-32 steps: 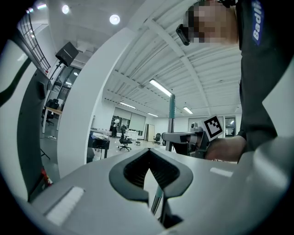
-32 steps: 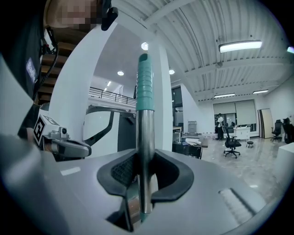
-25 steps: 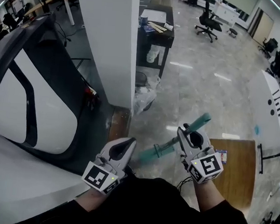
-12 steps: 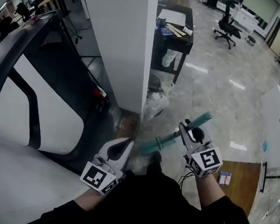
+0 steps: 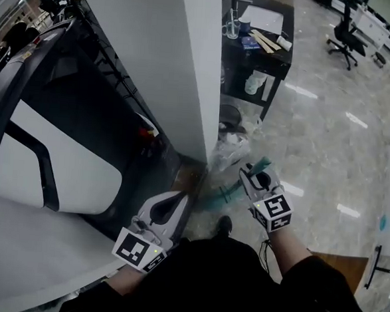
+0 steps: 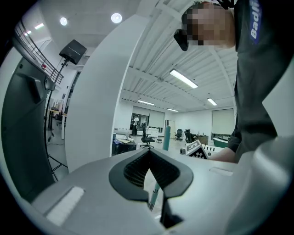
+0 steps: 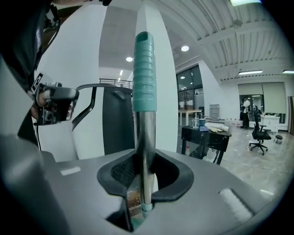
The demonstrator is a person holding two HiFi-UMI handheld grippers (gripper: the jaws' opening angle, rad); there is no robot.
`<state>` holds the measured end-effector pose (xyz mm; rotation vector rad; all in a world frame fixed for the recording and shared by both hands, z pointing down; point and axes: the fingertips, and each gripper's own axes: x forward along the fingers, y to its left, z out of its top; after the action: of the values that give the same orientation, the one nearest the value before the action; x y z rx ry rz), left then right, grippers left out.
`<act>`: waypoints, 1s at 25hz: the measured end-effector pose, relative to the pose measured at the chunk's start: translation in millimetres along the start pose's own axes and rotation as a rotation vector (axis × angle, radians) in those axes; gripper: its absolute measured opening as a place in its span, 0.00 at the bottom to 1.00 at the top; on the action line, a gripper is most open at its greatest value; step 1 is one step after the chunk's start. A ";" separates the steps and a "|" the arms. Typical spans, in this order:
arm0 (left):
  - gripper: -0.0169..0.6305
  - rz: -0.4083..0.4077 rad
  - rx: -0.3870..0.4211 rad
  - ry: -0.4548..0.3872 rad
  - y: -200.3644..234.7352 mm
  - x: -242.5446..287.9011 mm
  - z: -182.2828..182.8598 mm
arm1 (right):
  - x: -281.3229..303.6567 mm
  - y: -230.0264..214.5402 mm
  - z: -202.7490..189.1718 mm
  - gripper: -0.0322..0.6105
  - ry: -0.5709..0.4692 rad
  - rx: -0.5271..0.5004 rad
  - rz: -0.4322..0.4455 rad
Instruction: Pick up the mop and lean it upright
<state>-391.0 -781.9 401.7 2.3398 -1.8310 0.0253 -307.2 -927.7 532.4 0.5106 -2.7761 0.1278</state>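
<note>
The mop has a metal shaft and a ribbed teal grip. My right gripper is shut on the shaft just below that grip, and the handle stands upright between the jaws. In the head view the mop shows as a teal blur slanting down-left from the right gripper, near the foot of the white pillar. My left gripper hangs lower left, shut, with nothing in it. From the left gripper view, the mop shaft is visible beyond the jaws, untouched.
A black cart with bottles and papers stands behind the pillar. Plastic bags and a bin lie at its foot. A large black-and-white machine fills the left. An office chair sits far right on the glossy floor.
I have moved closer to the white pillar. The right gripper has carried the mop left and lower, toward the pillar's foot. The left gripper moved along, still shut.
</note>
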 end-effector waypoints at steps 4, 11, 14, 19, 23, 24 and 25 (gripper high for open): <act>0.06 0.043 -0.006 0.028 10.3 13.4 -4.2 | 38.4 -18.2 -26.9 0.19 0.054 -0.006 0.055; 0.06 0.148 -0.016 0.061 35.6 13.9 -11.2 | 97.0 -40.8 -78.8 0.19 0.164 -0.037 0.132; 0.06 0.197 -0.025 0.078 44.8 9.9 -15.2 | 117.4 -50.5 -99.5 0.19 0.221 -0.053 0.158; 0.06 0.267 -0.041 0.098 59.0 5.1 -20.8 | 158.8 -63.7 -98.1 0.19 0.237 -0.082 0.203; 0.06 0.310 -0.048 0.107 66.4 2.0 -21.1 | 196.5 -68.1 -90.0 0.19 0.269 -0.116 0.231; 0.06 0.320 -0.049 0.108 67.7 1.2 -20.7 | 204.2 -68.7 -88.8 0.19 0.276 -0.123 0.238; 0.06 0.330 -0.050 0.109 69.4 -0.1 -20.6 | 211.7 -68.6 -87.7 0.20 0.283 -0.128 0.247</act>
<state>-456.1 -794.9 430.6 1.9387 -2.1116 0.1440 -444.8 -1049.5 685.6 0.1056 -2.5360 0.0701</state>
